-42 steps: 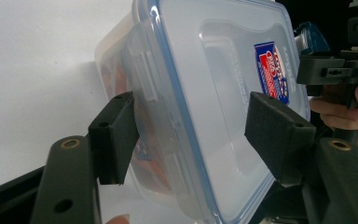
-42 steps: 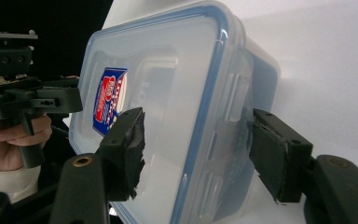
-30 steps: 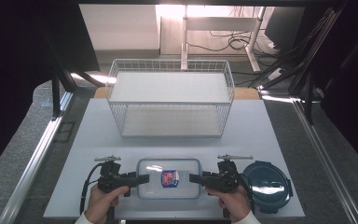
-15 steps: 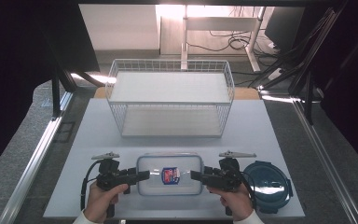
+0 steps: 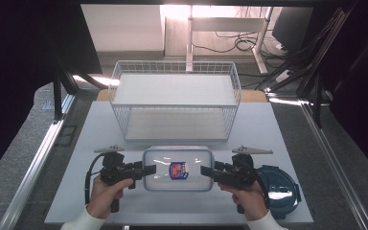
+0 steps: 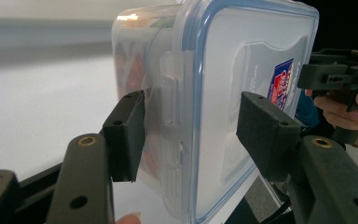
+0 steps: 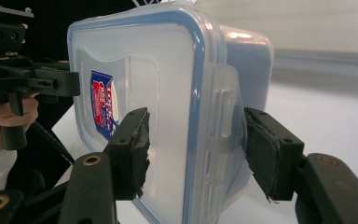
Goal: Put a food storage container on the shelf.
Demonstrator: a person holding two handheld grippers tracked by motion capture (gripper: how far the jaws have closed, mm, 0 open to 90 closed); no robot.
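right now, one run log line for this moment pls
phase: two-handed lift | left gripper: shut on clear lidded container, left end | right gripper: shut on right end | wire basket: behind | blue lid: right

Lab, black curtains (image 5: 28, 57), cabled desk (image 5: 225, 28)

Your left gripper (image 5: 141, 170) and right gripper (image 5: 206, 171) are matte black pistol-grip tools, each topped with a grey three-cornered plate. A black cable loops from the rear of each. You wear white sleeves (image 5: 79, 221), seen at both wrists. Up close, your jaws are flat black arms with brass-coloured rivets and small round screw holes, ending in blocky black pads (image 6: 126, 135); the right gripper's pads (image 7: 133, 151) look frayed and torn along their edges.
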